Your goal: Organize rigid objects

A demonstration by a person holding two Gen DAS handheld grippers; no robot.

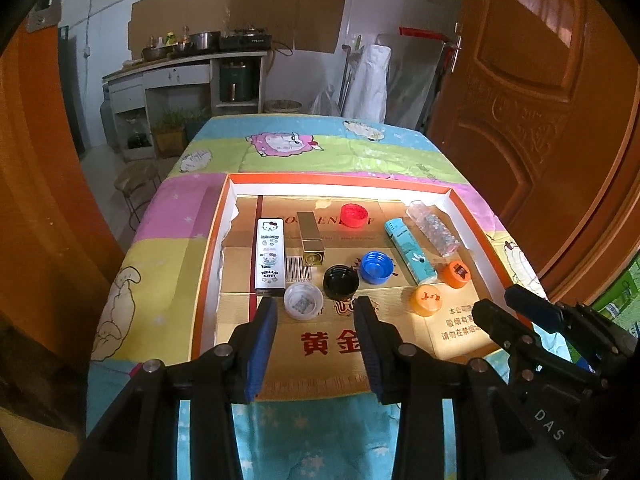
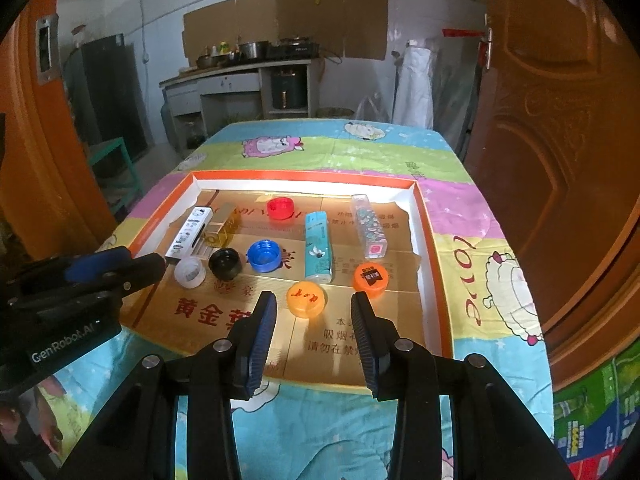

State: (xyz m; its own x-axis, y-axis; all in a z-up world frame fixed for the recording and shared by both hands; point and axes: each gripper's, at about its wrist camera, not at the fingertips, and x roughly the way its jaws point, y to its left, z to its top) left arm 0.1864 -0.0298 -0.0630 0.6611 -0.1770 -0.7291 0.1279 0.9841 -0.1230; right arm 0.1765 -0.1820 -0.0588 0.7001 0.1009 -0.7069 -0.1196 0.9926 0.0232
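Note:
A shallow orange-rimmed box lid (image 1: pixel 212 248) (image 2: pixel 434 264) lined with gold cardboard holds the objects. In it lie a Hello Kitty box (image 1: pixel 270 254) (image 2: pixel 188 236), a gold box (image 1: pixel 311 238) (image 2: pixel 222 226), a teal box (image 1: pixel 410 250) (image 2: pixel 318 246) and a glittery clear box (image 1: pixel 432 227) (image 2: pixel 370 224). Bottle caps lie among them: red (image 1: pixel 354 215) (image 2: pixel 280 208), blue (image 1: pixel 376 266) (image 2: pixel 263 255), black (image 1: pixel 341 281) (image 2: pixel 225 263), clear (image 1: pixel 303 301) (image 2: pixel 190 271) and two orange (image 1: pixel 427 299) (image 2: pixel 306 298) (image 2: pixel 370 276). My left gripper (image 1: pixel 316 312) is open and empty, above the clear and black caps. My right gripper (image 2: pixel 314 306) is open and empty around the near orange cap.
The box lid sits on a table with a cartoon-print cloth (image 1: pixel 336 148). A brown door (image 1: pixel 540 100) stands to the right. A kitchen counter (image 1: pixel 188 64) with pots is at the back. The other gripper shows at each view's side (image 1: pixel 532 312) (image 2: pixel 116 268).

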